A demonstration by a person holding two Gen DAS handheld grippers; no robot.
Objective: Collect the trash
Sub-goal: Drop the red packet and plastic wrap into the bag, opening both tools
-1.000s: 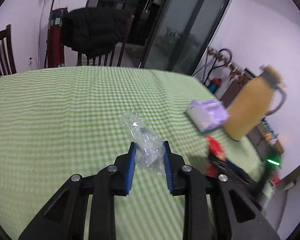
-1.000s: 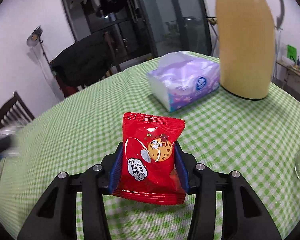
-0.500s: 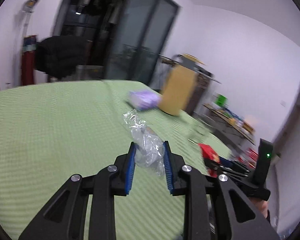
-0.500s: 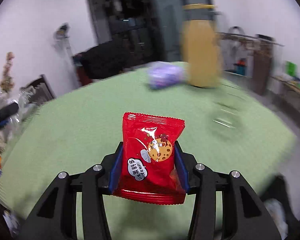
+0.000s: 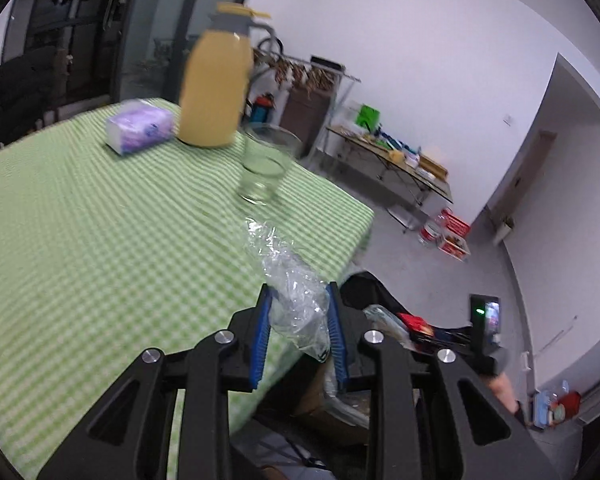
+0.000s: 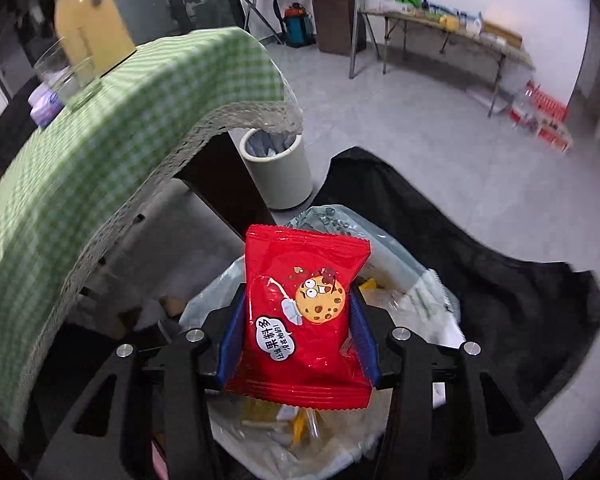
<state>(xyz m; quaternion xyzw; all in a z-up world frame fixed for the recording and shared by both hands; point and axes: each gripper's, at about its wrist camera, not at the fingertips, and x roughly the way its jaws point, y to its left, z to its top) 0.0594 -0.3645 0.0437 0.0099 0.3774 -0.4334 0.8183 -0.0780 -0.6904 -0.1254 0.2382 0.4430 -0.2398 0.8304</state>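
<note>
Right wrist view: my right gripper [image 6: 298,320] is clamped on the red cookie packet [image 6: 302,320], its long axis upright between the pads, and the open trash bag [image 6: 384,272] sits directly below it, so that hand is nearer the drop. My left gripper [image 5: 298,334] is clamped on the crumpled clear plastic wrap [image 5: 292,292], over the edge of the green checked table [image 5: 100,240], with the bag down to its right. A second ago both hands were above the tabletop, facing the tissue pack [image 5: 138,126] and yellow jug [image 5: 216,92]; now they've swung out beyond the edge.
</note>
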